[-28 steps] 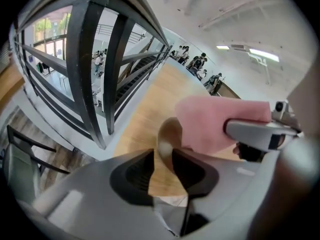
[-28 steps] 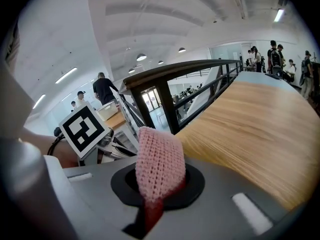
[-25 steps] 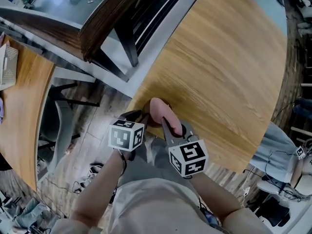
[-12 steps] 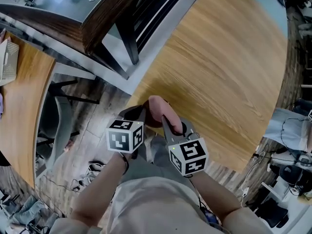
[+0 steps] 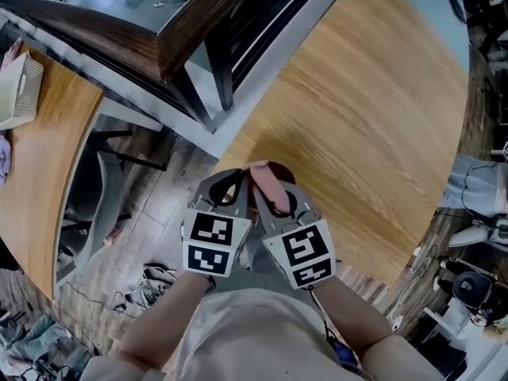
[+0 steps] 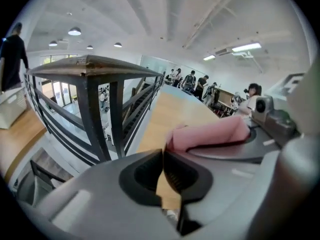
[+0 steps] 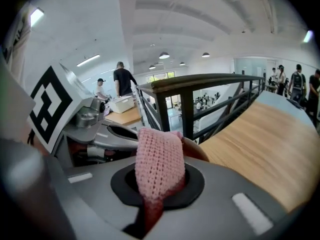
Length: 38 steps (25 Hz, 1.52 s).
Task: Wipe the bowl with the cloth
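Pink knitted cloth (image 7: 159,159) is clamped in the right gripper (image 7: 157,184), screening the brown bowl (image 7: 197,151); the left gripper (image 6: 163,168), jaws just closed, is shown empty only in its own view.

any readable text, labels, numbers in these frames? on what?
No readable words, numbers or brand marks in any view.
Left gripper's marker cube: black-and-white square patterns only, no characters.
Right gripper's marker cube: the same, patterns only.
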{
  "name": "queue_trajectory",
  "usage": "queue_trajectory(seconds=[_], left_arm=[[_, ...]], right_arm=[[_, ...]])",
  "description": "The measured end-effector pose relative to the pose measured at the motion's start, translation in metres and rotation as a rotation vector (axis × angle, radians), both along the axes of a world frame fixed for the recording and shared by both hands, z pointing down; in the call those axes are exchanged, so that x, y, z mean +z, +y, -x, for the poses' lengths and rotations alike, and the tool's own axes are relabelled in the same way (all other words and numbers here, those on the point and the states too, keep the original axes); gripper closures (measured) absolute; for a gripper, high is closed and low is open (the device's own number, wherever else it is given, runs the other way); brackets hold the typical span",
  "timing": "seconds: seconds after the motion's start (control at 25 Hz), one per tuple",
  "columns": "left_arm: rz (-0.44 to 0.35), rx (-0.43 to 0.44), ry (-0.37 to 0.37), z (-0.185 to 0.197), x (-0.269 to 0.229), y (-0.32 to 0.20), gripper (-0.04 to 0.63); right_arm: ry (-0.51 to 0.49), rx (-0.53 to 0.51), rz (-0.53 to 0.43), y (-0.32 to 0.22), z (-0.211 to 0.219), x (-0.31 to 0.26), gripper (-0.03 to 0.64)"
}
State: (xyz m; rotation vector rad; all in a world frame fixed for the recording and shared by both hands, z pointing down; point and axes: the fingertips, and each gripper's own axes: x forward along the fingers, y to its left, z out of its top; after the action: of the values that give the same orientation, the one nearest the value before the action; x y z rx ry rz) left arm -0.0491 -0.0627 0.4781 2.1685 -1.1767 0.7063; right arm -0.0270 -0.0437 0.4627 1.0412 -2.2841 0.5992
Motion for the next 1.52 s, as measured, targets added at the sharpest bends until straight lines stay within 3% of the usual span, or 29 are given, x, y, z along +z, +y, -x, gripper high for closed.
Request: queue_trajectory(seconds=[0.28,0.44,0.6,1.0,1.28,1.52], left_arm=[[-0.086,0.112,-0.093,0.005,-0.019,0.003,0.584],[-0.097,0.171,-0.159,0.006,-0.017,0.006,0.583],[-0.069,0.175,-0.153,0.011,-0.009,0.003,0.578],[-0.077,0.094,-0.119,0.032,-0.009,-0.016,0.571],[-0.044,0.006,-0.068,0.045,-0.009,-0.019,0.566],[-0.016,0.051,-0.072,0.033,-0.003,-0.012,0.563]], right_arm=[[0.096,-0.061,-0.029,-0.008,0.01,-0.002,0.601],[0.044,-0.024,-0.011,-0.015,0.01,0.005,0.603],[0.006,0.037,0.036,-0.019,0.005,0.021,0.603],[0.076,0.074,0.062,-0.02,-0.013,0.038,0.604],[0.135,-0.051,0.134,0.007,0.008,0.055,0.604],[0.122,-0.188,0.17,0.031,0.033,0.058,0.605]])
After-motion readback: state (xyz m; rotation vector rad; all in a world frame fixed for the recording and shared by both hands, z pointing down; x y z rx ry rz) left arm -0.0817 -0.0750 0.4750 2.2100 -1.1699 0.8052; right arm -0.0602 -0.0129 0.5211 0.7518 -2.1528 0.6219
